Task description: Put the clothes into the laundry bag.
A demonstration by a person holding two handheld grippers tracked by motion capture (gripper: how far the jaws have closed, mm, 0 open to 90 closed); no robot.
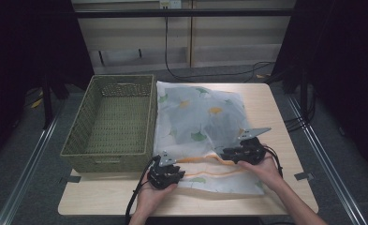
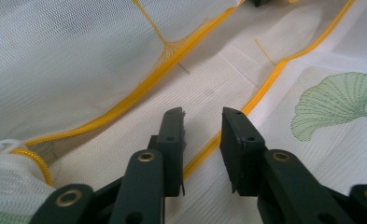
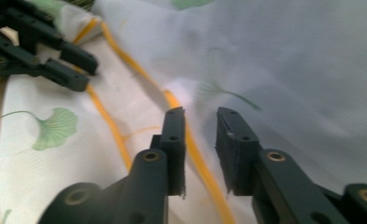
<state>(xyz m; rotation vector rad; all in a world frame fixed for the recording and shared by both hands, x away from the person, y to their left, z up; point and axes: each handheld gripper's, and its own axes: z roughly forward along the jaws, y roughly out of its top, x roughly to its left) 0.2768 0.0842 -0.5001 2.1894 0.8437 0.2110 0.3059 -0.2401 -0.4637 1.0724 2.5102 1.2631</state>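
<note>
— What's lying on the table (image 1: 275,108) right now?

— A white mesh laundry bag (image 1: 198,117) printed with green and yellow leaves, spread flat to the right of a woven basket (image 1: 114,122). Its near end, edged in orange trim (image 1: 205,159), is lying towards the person, and that is where both hands are working.

— Where is the left gripper (image 1: 165,171) sitting against it?

— At the bag's near left corner, just beside the basket's front corner. In the left gripper view its jaws are standing apart above the white fabric, with a line of the orange trim (image 2: 218,135) running under the gap between them. Nothing is being pinched; the pads are showing free. A green leaf print (image 2: 335,102) is lying off to one side.

— And the right gripper (image 1: 240,152)?

— It is hovering further right and a little further from the person, over the upper strip of the orange trim. In the right gripper view its jaws are also parted, with the orange trim (image 3: 190,144) passing below and between them and the mesh bag (image 3: 288,70) billowing beyond. It is gripping nothing. The left gripper (image 3: 41,46) is showing in that view too, at the top corner, near the trim.

— So the bag is resting on its own?

— Yes, on the table, with both grippers open just over its orange-edged near end.
</note>
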